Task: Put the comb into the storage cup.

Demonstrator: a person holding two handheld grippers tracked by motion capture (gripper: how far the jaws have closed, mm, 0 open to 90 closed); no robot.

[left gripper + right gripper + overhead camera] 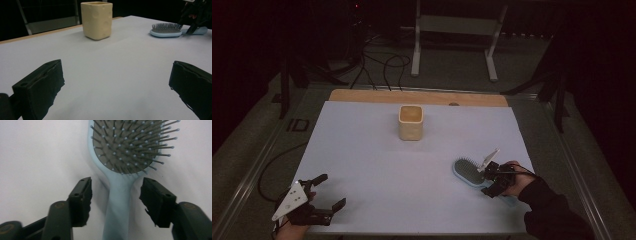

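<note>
Right tool [490,181] at lower right of the high view, held low over the pale worktop [377,165], jaws set astride the handle of a light-blue hairbrush [466,171]. Seen from the right gripper view: jaws partly open, a narrow strip of worktop visible between each black pad and the handle of the hairbrush [119,195], so straddling without a firm pinch; handle running up the centre of the frame, bristled head fanning across the top, bristles up. Hairbrush lying flat at right of centre in the high view, head toward the middle of the worktop, handle end under the gloved hand [518,181] and dark sleeve. Left tool [314,196] at lower left of the high view, jaws spread wide, nothing between them, resting near the near edge with its grey three-cornered plate on top; bare white surface between its pads in the left gripper view [115,85]. One cream square cup [411,122] upright at upper centre, well apart from both tools and from the hairbrush, nothing between it and the brush; same cup [97,20] at top of the left gripper view, hairbrush [166,30] at upper right. Count: two tools, one hairbrush, one cup. Beyond the far edge, a white frame stand [457,30] and loose cables [382,65] on the dark floor.
</note>
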